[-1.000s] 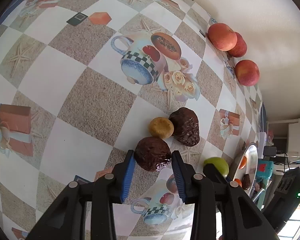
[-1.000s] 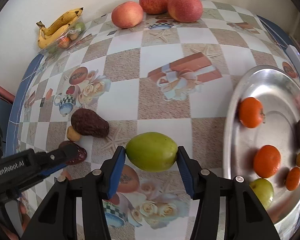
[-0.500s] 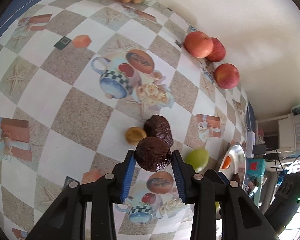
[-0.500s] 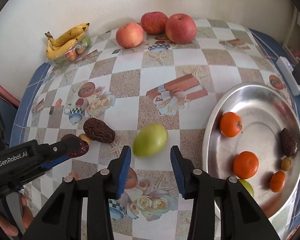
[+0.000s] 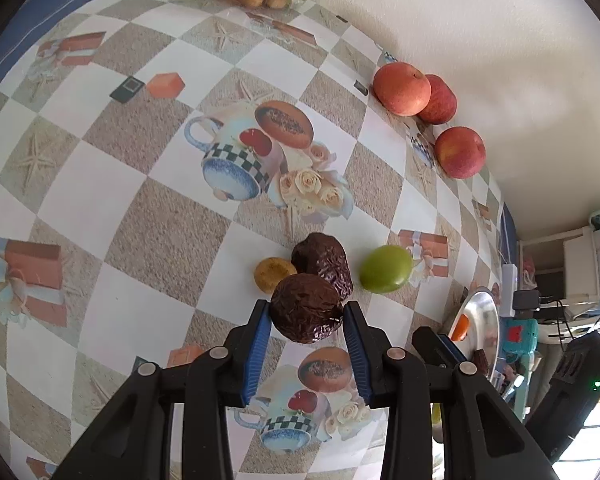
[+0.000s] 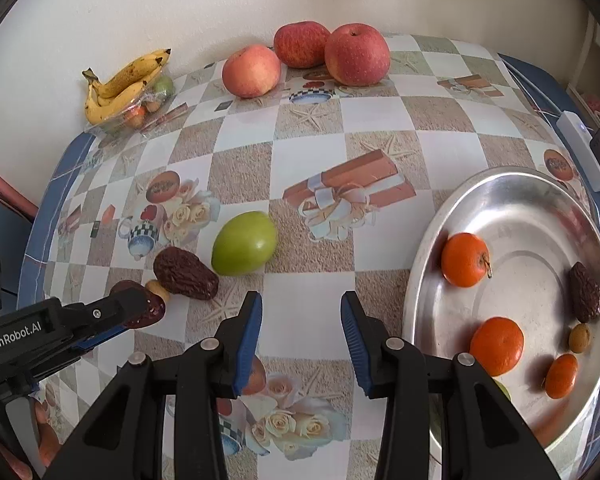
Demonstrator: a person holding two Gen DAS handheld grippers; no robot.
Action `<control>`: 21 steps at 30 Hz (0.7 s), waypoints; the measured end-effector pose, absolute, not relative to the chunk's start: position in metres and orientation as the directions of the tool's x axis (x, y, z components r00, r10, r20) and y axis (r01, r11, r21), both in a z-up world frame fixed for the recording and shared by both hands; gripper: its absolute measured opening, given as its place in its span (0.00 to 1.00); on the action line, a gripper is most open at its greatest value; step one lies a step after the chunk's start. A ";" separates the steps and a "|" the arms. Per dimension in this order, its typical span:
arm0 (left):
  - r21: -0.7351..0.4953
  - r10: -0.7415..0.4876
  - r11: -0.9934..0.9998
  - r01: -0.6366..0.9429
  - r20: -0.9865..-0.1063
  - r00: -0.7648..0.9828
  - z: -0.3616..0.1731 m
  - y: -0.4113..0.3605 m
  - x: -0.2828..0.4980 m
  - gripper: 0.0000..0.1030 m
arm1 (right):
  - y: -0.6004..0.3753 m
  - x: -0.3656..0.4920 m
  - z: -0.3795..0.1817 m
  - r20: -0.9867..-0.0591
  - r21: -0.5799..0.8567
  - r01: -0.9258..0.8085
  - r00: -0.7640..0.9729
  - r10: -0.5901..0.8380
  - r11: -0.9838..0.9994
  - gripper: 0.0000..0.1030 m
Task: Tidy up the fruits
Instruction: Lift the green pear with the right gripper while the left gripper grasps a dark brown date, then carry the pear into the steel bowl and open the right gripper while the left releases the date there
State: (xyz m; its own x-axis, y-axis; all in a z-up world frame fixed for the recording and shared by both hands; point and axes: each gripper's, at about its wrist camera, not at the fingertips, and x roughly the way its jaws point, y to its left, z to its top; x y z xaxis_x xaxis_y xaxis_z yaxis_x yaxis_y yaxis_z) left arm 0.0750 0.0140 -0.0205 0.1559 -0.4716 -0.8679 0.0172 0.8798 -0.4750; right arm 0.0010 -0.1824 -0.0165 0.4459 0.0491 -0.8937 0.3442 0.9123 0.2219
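My left gripper (image 5: 306, 314) clamps a date (image 5: 305, 307); my right gripper (image 6: 300, 320) gapes empty. The tray (image 6: 512, 188) at 3 o'clock holds oranges and a date already. Another date (image 6: 185, 268), a green fruit (image 6: 245, 249) at 11 and apples (image 6: 356, 60) wait on the surface.

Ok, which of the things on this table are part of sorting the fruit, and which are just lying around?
Part of the job:
- wrinkled dark fruit held in the left tool
- second dark fruit
- small yellow fruit
- green fruit
- metal tray holding oranges
- three apples
- bananas
- right tool, open and empty

Just lying about:
- white power strip
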 end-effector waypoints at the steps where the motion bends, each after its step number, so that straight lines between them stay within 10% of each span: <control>1: -0.475 -0.471 0.880 0.016 -0.867 0.160 -0.020 0.015 0.076 0.38 | -0.183 0.003 -0.016 -0.889 0.231 0.344 0.455 0.053 0.910 0.41; 21: -0.416 -0.385 0.909 -0.023 -0.860 0.334 -0.020 0.039 0.126 0.38 | -0.167 0.080 -0.046 -0.873 0.290 0.301 0.473 0.121 0.909 0.47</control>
State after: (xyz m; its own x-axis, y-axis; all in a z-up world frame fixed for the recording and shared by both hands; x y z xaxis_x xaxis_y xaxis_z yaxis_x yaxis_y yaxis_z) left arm 0.1260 0.0394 -0.0197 0.3336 -0.3855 -0.8603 -0.0229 0.9090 -0.4162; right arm 0.0798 -0.1670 -0.0457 0.4731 0.1213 -0.8726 0.3012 0.9085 0.2896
